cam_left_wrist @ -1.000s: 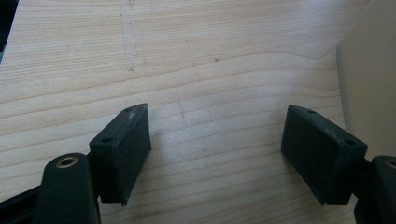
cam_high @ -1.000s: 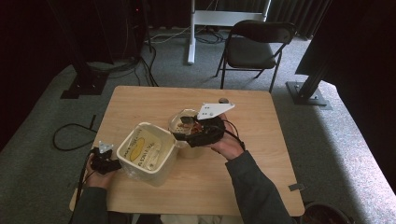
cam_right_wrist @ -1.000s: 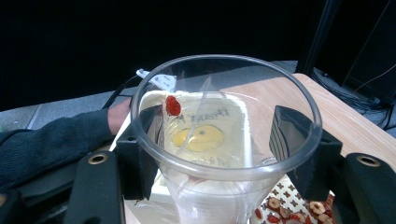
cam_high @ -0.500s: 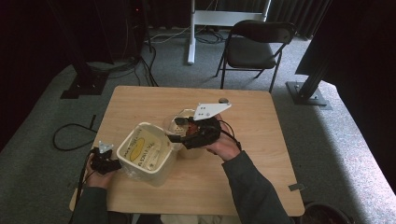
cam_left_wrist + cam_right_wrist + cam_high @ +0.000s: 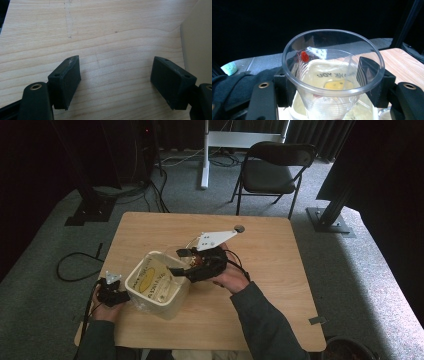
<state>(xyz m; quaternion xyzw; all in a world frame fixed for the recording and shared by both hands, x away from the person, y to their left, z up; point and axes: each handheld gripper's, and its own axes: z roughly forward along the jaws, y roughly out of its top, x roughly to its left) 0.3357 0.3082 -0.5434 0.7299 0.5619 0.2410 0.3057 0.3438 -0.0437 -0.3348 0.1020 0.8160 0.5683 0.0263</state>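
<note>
The right gripper [image 5: 176, 262], a black two-jaw tool with a grey three-cornered plate on top, is held over the near middle of the light wooden table [image 5: 260, 245]. Its jaws are clamped on a clear plastic cup [image 5: 333, 67], one black pad pressing each side of the cup's wall just under the rim. The cup stands upright between them, and a small red mark [image 5: 304, 56] shows on its inner wall near the rim. Seen through the cup's clear bottom in the right gripper view is a square cream plastic tub [image 5: 165, 306], lined with a plastic bag that carries a yellow patch and dark lettering. From the high view the cup-bearing jaws sit above the tub's far right corner, over its open mouth.

The tub stands on the table toward the person's left. The left gripper [image 5: 116, 82] rests low at the table's near left edge, just beside the tub's left wall; its two black jaws stand wide apart with only bare wood grain between them, and the tub's pale side shows at the right edge of the left gripper view
</note>
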